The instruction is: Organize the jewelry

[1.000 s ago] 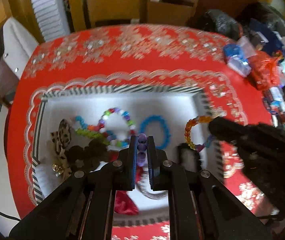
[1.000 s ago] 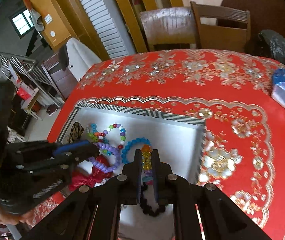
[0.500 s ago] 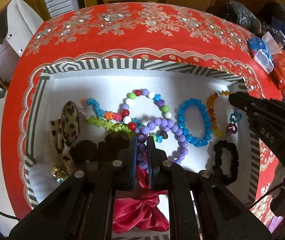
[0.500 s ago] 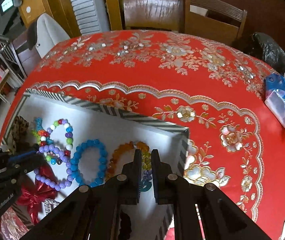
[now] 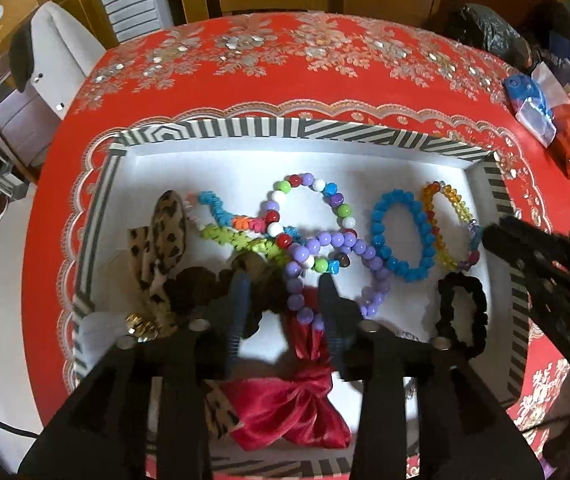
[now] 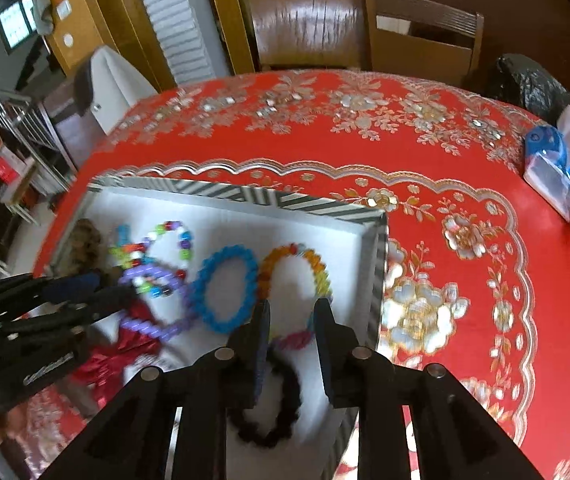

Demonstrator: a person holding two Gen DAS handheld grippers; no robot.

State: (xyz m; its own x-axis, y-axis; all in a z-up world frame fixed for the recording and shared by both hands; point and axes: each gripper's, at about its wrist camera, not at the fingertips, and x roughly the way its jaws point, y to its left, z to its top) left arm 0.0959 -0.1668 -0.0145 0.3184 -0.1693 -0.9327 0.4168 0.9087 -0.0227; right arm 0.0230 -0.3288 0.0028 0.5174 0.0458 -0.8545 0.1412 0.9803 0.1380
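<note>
Left wrist view: both grippers opening over the striped tray (image 5: 405, 136) on the red counter (image 5: 325, 80).
L gripper (image 5: 283, 292) fingers spreading, purple bead bracelet (image 5: 361, 250) lying loose between them; R gripper (image 6: 291, 316) fingers parting over amber bracelet (image 6: 313, 258). Beads prob. light, floppy, slippery; pinch across one strand. Tray's near edge cut off; R view blurred.

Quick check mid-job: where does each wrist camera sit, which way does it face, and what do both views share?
Left wrist: on the left gripper, angled steeply down into the striped-rim white tray; its opening jaws straddle the purple bead bracelet.
Right wrist: on the right gripper, facing down at the tray's right end; its jaws are opening around the amber-and-rainbow bead bracelet.
Shared: tray, blue bead bracelet, and each other's gripper.
</note>
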